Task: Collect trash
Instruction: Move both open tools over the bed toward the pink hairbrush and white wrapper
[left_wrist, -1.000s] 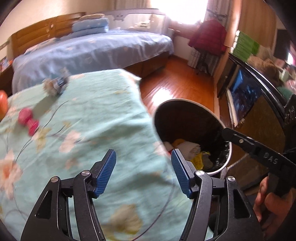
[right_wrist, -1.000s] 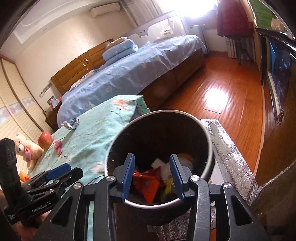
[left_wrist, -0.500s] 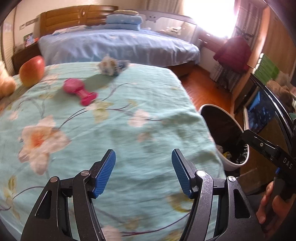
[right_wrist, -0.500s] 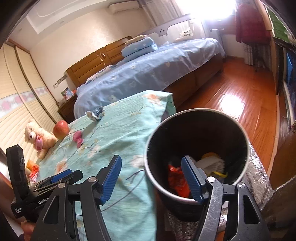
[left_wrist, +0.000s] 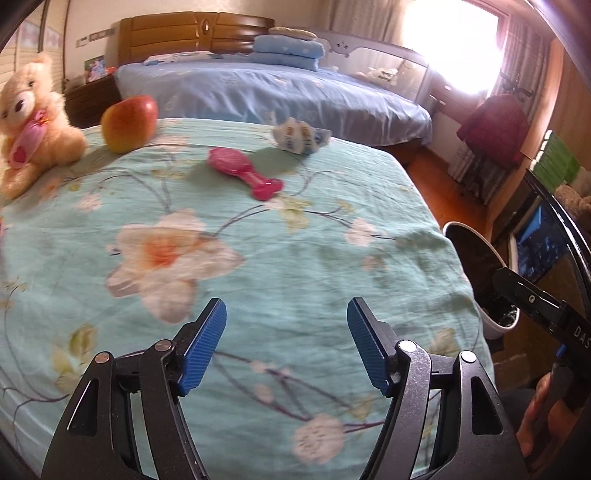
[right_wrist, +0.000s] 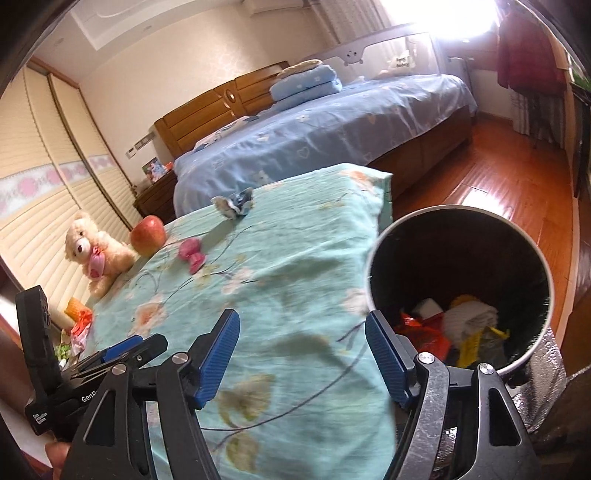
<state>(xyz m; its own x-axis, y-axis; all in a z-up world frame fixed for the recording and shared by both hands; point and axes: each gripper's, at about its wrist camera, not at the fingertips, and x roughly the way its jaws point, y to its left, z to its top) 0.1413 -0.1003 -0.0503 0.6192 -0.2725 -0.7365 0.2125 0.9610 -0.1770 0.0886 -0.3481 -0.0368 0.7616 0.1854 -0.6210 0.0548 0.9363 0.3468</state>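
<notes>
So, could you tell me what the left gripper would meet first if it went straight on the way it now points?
Most likely the bedspread: the left gripper is open, empty and angled down at bare floral cloth. The pink toy and wrapper lie further off, though depth is hard to judge.

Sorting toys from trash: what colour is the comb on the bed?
Pink comb, clearest in the left wrist view.

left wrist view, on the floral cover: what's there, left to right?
teddy bear → apple → pink toy → crumpled wrapper, then past the cover's edge the trash bin.
</notes>
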